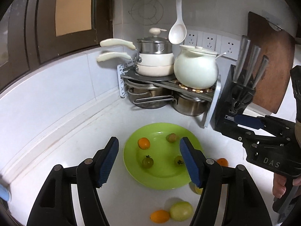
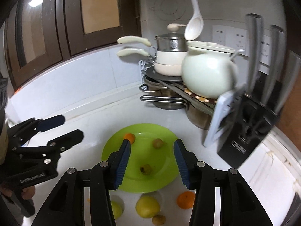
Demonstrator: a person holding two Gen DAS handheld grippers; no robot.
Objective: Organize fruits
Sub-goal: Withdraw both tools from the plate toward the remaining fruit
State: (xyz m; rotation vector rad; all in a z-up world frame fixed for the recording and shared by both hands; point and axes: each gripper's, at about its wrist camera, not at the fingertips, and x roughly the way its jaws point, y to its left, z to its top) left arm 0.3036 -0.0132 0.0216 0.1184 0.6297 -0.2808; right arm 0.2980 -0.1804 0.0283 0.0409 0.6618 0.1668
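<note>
While both grippers gape | green plate [image 1: 131, 171] holds four fruits [image 1: 144, 143]

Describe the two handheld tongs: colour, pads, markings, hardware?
Left tongs and right tongs are matching black plastic linkage frames with silver pivot pins. Each finger ends in a ribbed blue pad. White lettering reads "DAS" on the right body and "GenRobot.AI" on the left body. No cables visible.

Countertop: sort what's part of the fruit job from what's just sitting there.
Job: green plate; orange fruit and small green fruits on it; loose yellow-green fruit and orange on the counter; both open tools.

Not job: white pot, stacked pans, knife block, hanging spoon.
</note>
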